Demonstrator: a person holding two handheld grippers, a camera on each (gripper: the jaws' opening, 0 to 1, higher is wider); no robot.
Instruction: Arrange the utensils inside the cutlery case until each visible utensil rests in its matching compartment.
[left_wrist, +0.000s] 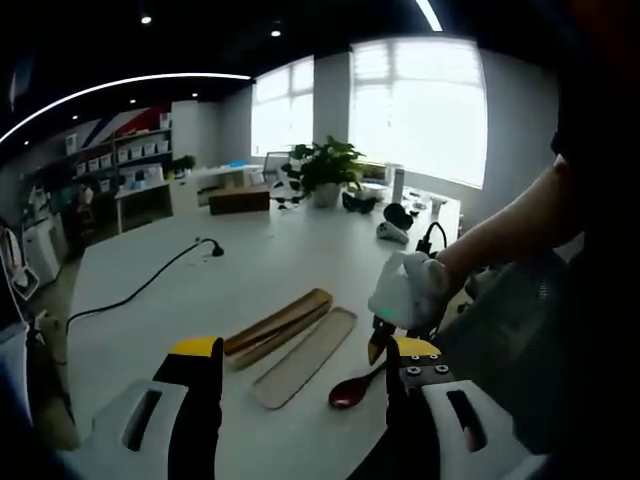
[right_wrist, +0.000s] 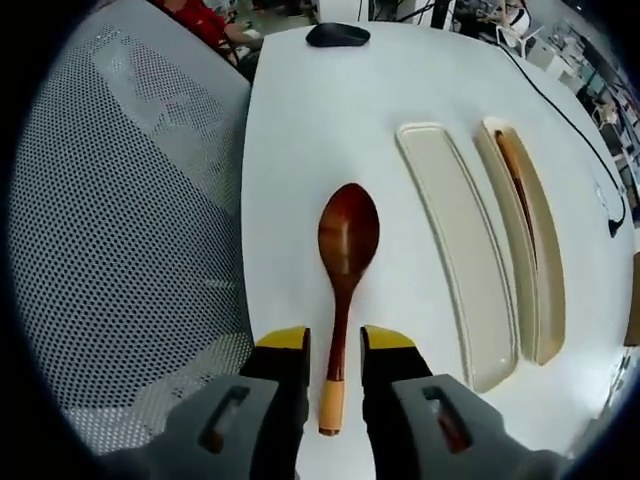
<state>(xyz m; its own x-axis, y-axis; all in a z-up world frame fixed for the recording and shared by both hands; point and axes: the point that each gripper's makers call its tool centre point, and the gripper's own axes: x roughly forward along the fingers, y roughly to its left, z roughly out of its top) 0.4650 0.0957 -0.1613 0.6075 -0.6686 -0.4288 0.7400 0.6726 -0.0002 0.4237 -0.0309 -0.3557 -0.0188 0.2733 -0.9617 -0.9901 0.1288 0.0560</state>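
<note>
A wooden spoon (right_wrist: 346, 262) lies on the white table (right_wrist: 300, 120), its handle between the right gripper (right_wrist: 336, 350)'s parted jaws, beside the open cutlery case (right_wrist: 520, 230). Closing squarely on the handle should prevent twisting. The left gripper (left_wrist: 305, 370) hovers open, empty.

Each gripper, left (left_wrist: 305, 385) and right (right_wrist: 335, 365), has grey slotted bodies, black jaws tipped yellow, while beside the left one a hand (left_wrist: 408, 290) wears a white glove.

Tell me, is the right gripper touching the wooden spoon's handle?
Cannot tell. In the right gripper view, the right gripper straddles the wooden spoon, with only thin slivers between jaws and handle.
</note>
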